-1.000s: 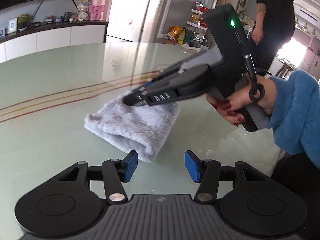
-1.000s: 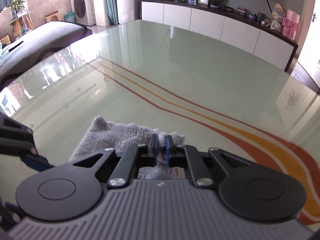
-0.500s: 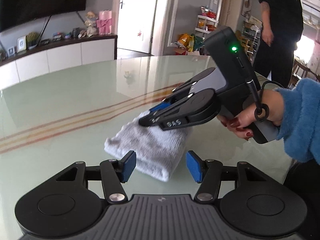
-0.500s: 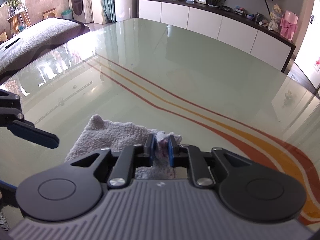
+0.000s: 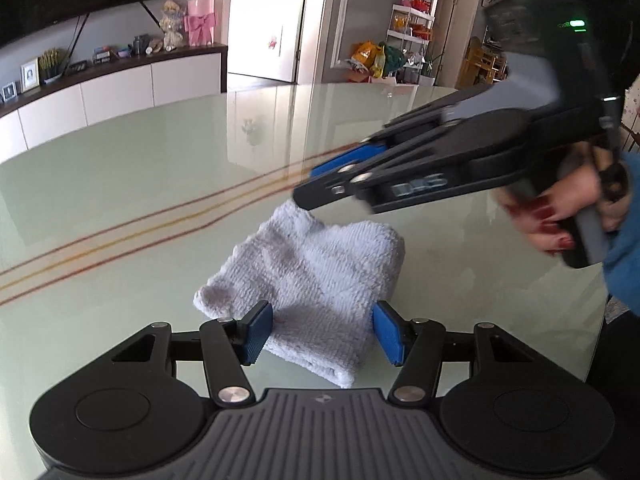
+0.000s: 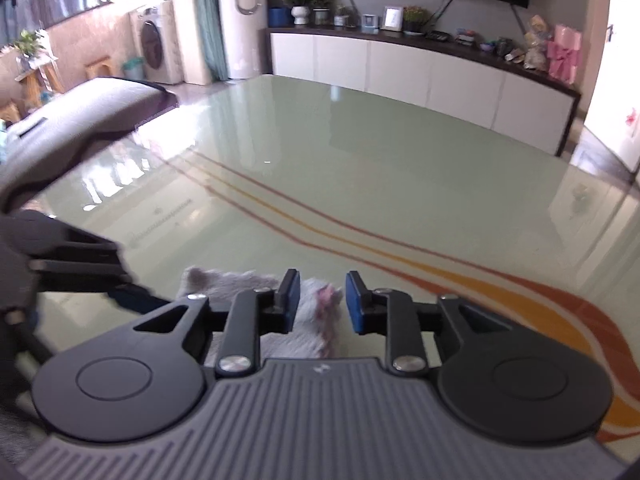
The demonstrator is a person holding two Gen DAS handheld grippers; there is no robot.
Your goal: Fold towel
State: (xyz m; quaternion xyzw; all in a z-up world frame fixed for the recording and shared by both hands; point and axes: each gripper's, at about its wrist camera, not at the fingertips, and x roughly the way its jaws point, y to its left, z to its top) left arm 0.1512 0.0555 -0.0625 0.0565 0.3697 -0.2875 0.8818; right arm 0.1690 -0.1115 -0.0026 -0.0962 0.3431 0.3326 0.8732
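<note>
Since the earlier frames the right claw has opened: its blue pads were pressed together on a corner of the folded light grey fluffy towel, and now they stand apart with the towel corner loose between them, touching neither pad as far as the right wrist view shows; that claw has also lifted, so in the left wrist view its tips hang just above the far corner of the towel, and this part is blurred by motion. The towel lies flat on the pale green glass desk, folded into a thick, roughly square packet, near the front edge of the desk and on the near side of the curved orange and red stripes; a small pinkish spot shows on its corner in the right wrist view, but it is too blurred to say what it is. The left claw is wide apart; its two blue pads stand on either side of the near corner of the towel, just beside the cloth, and I cannot tell if they touch it. The right hand, with dark red nails and a blue fuzzy sleeve, grips the handle of the right claw; a green light glows on the top of that device.
</note>
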